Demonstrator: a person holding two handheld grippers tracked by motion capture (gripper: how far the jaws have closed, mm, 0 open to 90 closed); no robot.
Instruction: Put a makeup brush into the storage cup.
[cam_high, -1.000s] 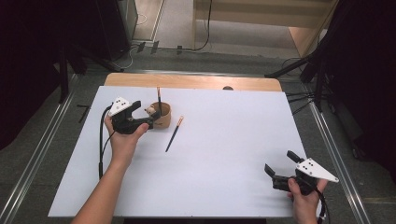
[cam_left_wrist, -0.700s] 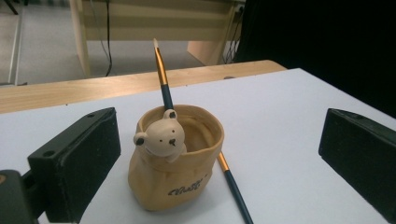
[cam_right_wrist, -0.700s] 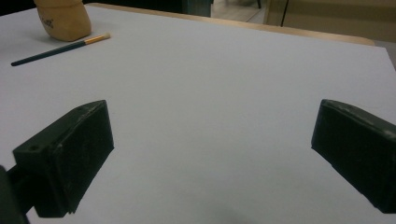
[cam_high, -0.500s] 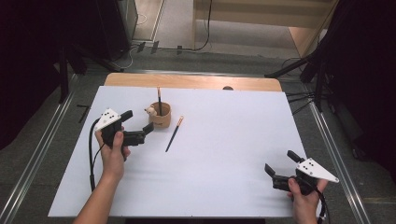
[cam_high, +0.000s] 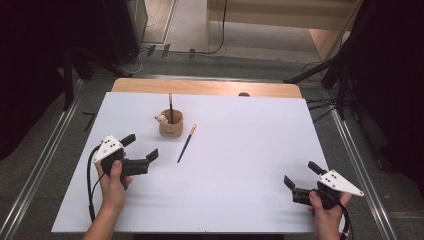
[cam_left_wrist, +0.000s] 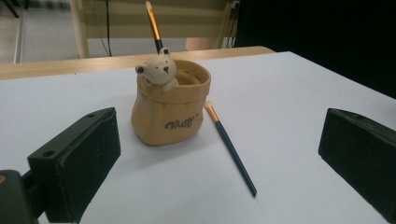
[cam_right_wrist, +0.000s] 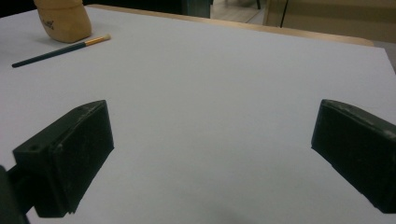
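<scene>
Loose dark-handled paintbrush (cam_high: 185, 144): frame centre-left on white desk (cam_high: 250, 165), beside tan bear-trimmed fabric pot (cam_high: 170, 123) | left gripper (cam_high: 143, 153): fingers open, empty | right gripper (cam_high: 300, 181): open, idle | advice: straddle handle mid-length, close squarely.

A white sheet covers the wooden bench (cam_high: 200, 87). Grey carpeted floor (cam_high: 190, 60) surrounds it, with metal rails (cam_high: 45, 150) alongside, black curtains (cam_high: 30, 60) and trailing cables (cam_high: 220, 30) beyond.
</scene>
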